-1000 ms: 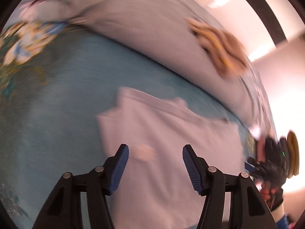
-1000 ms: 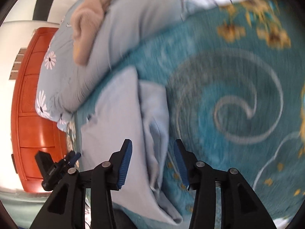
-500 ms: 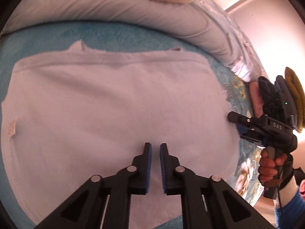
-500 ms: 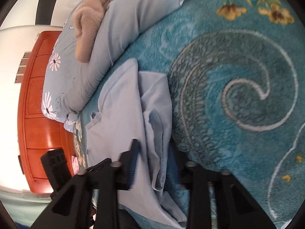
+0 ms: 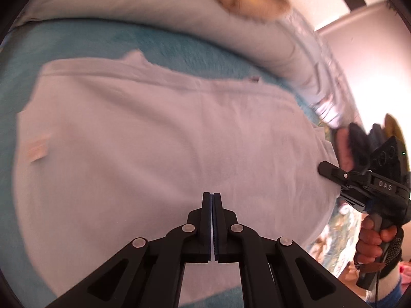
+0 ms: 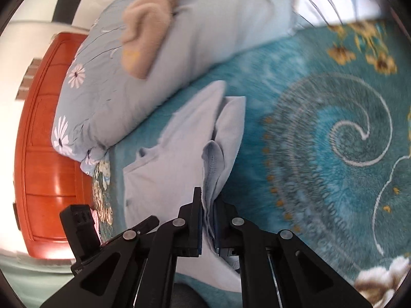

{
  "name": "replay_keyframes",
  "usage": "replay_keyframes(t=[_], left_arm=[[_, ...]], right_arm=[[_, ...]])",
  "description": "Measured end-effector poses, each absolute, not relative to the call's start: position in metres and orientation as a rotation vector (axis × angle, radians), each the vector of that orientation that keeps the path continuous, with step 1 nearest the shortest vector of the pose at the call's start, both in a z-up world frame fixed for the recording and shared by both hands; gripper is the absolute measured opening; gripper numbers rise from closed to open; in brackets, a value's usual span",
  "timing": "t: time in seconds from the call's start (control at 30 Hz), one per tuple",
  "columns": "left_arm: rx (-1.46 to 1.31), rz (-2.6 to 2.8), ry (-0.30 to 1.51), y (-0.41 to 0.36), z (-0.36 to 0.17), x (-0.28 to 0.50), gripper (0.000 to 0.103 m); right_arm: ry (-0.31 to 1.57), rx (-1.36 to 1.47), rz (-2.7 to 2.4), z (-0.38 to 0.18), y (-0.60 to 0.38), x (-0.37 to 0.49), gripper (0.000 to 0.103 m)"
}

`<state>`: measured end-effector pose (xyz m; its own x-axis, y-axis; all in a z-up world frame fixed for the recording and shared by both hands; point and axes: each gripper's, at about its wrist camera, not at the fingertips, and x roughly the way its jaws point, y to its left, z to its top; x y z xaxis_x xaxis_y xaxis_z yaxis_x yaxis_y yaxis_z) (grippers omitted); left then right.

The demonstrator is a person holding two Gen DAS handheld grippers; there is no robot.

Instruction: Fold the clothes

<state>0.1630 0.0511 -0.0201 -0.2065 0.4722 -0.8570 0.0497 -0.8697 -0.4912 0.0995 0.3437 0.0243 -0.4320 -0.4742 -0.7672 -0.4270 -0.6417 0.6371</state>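
**Tongs Status and Garment Position on the Bed**

**Garment.** The pale lilac-white shirt (image 5: 159, 154) lies spread on the teal patterned bedspread (image 6: 321, 154). In the left wrist view it covers most of the frame, largely flat, with a small label (image 5: 38, 148) visible near its left edge. In the right wrist view the same shirt (image 6: 164, 169) appears narrow, and 1 edge is gathered into upright folds.

**Left tongs.** The left tongs (image 5: 212, 200) are above the shirt's near portion. The 2 blue pads are pressed together with only a hairline gap. Whether any cloth is pinched between them cannot be told from either view.

**Right tongs.** The right tongs (image 6: 208, 215) are clamped on a bunched fold of the shirt. The fabric rises between the 2 pads and continues forward along the gathered edge. In the left wrist view the right tongs appear at the shirt's right edge, with the right hand (image 5: 375, 233) gripping the black handle.

**Surroundings.** A rolled grey-blue duvet (image 6: 205, 41) with white daisy prints lies along the far side of the shirt, just beside it. A beige cloth (image 6: 149, 25) rests on top of the duvet. A red-brown wooden cabinet (image 6: 43, 154) stands beyond the bed's end.
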Motion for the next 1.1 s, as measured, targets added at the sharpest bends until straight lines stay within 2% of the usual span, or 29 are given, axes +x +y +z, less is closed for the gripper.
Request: replay_keyframes(t=[0.1,0.33,0.57,0.83,0.97,1.07,1.1], left_arm=[[-1.762,2.222,-0.641,0.023,-0.009,0.184,0.003],[-1.728,2.320,-0.896,-0.053,-0.002,0.227,0.003],[-1.673,2.390,-1.044,-0.103,0.004,0.246,0.003],[-1.648,2.379,-1.164,-0.125,-0.003,0.261,0.004],[-1.633,2.335,-1.212,-0.125,-0.011,0.258,0.004],[-1.614,2.306,-1.242,-0.124,-0.015,0.254,0.010],[-1.606,2.295,-1.254,-0.123,-0.015,0.253,0.014]], right_arm=[[-1.196,1.672,-2.309,0.049,0.322,0.086,0.007],[-0.941,1.713,-2.285,0.082,0.242,0.034,0.007],[-0.872,1.777,-2.178,0.062,0.149,-0.015,0.007],[-0.684,1.943,-2.059,0.023,0.082,-0.027,0.008],[-0.644,1.972,-2.020,0.015,0.075,-0.025,0.014],[-0.704,1.936,-1.933,0.015,0.076,-0.023,0.027],[-0.720,1.907,-1.915,0.018,0.078,-0.022,0.028]])
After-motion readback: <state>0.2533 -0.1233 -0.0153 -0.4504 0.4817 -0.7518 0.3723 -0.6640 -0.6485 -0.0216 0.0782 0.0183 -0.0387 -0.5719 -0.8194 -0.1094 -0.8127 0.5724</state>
